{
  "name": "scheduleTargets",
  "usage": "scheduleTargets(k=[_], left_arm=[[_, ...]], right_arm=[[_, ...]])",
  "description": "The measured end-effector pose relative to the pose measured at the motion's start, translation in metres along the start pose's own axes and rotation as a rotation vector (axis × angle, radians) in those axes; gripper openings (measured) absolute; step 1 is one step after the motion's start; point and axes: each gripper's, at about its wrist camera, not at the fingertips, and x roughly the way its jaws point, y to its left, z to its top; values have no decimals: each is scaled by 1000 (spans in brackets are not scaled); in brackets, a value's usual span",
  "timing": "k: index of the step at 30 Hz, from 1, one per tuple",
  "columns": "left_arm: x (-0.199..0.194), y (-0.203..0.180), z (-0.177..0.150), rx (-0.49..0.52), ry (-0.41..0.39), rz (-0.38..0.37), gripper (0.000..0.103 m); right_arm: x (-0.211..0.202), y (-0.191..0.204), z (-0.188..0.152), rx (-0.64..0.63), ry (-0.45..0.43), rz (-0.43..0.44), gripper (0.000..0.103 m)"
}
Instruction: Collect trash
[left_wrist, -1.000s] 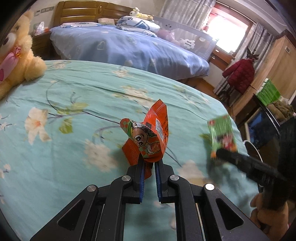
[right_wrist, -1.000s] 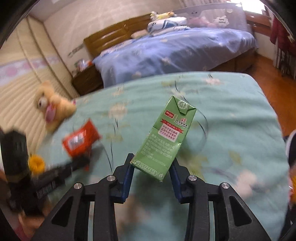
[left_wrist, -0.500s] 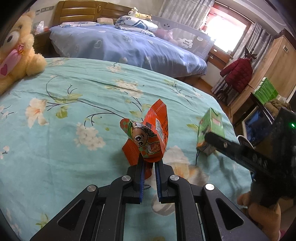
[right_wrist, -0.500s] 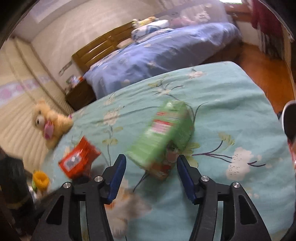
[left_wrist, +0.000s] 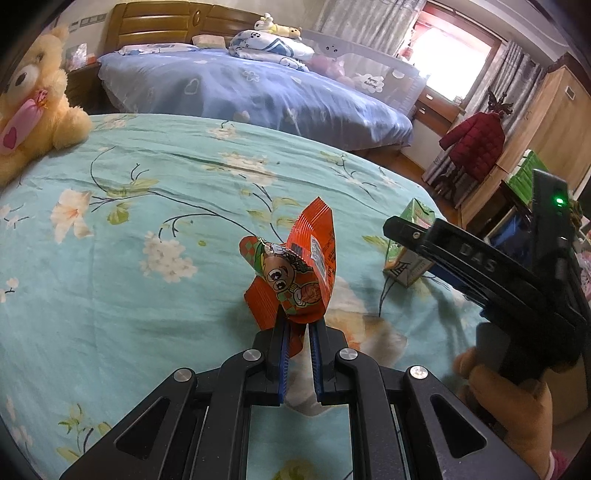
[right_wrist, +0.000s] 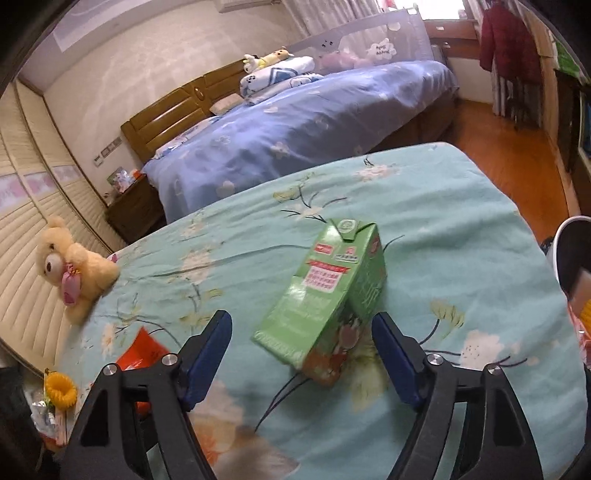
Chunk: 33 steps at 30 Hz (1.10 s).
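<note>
Trash is split between the tools: an orange snack wrapper (left_wrist: 295, 273), light and crinkly, is clenched low in the left gripper (left_wrist: 298, 343), above the teal bedspread (left_wrist: 147, 295). On that bedspread a green carton (right_wrist: 328, 295), stiff, probably light, lies between the opening, untouching jaws of the right gripper (right_wrist: 301, 354); its flat sides would be pinched best.

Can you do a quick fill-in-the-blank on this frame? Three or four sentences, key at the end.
1. The left tool is shut on an orange snack ____.
2. The green carton lies on the ____ floral bedspread, between the right tool's opening fingers, untouched.
3. The plush bear sits at the bedspread's edge; its fur is ____.
4. The far bed has a ____ cover.

Missing words: wrapper; teal; yellow; blue
</note>
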Motion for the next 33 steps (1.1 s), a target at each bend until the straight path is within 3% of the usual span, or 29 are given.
scheduleTargets(k=[1, 4, 7, 19, 33], left_arm=[[0, -1, 0, 2, 1, -1, 9], [1, -6, 0, 14, 1, -3, 9], [4, -14, 0, 30, 8, -11, 9], [12, -64, -7, 128, 25, -58, 9], [17, -134, -17, 276, 43, -101, 9]], right_arm=[[0, -2, 0, -3, 4, 4, 52], [-13, -9, 0, -22, -6, 37, 41], [-31, -16, -3, -28, -15, 82, 37], [-84, -71, -23, 5, -9, 107, 36], [-138, -123, -34, 85, -102, 99, 36]])
